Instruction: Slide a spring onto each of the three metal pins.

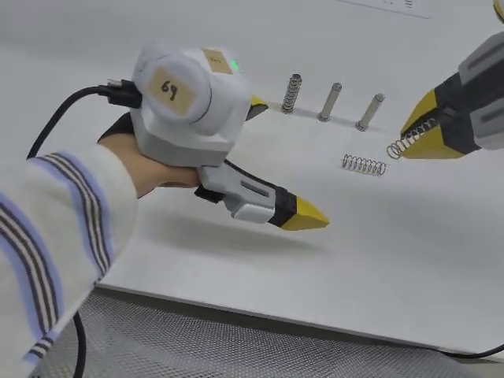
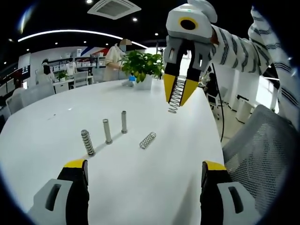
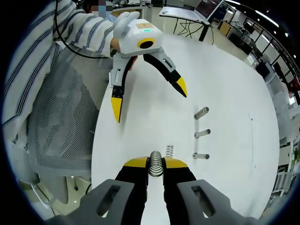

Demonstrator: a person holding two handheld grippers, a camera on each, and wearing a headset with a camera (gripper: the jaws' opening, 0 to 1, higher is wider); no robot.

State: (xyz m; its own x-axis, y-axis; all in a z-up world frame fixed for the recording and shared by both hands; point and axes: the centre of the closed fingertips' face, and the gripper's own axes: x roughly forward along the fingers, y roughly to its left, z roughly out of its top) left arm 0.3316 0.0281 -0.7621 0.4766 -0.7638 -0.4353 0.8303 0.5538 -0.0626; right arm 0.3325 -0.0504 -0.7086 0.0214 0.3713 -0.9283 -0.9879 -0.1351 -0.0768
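Note:
Three metal pins stand in a row on the white table [image 1: 378, 252]. The leftmost pin [image 1: 292, 93] wears a spring; the middle pin [image 1: 330, 101] and the right pin [image 1: 369, 112] are bare. A loose spring [image 1: 364, 164] lies flat in front of them. My right gripper [image 1: 405, 143] hovers above the table right of the pins, shut on another spring [image 3: 156, 168] that sticks out past its yellow tips. My left gripper [image 1: 283, 157] is held left of the pins, jaws wide open and empty. In the left gripper view the sprung pin [image 2: 87, 142] is nearest.
The table's near edge [image 1: 260, 315] runs across the bottom, with a grey mesh chair [image 1: 236, 346] below it. A black cable [image 1: 59, 118] trails from the left gripper. A potted plant [image 2: 140, 63] sits at the far end of the table.

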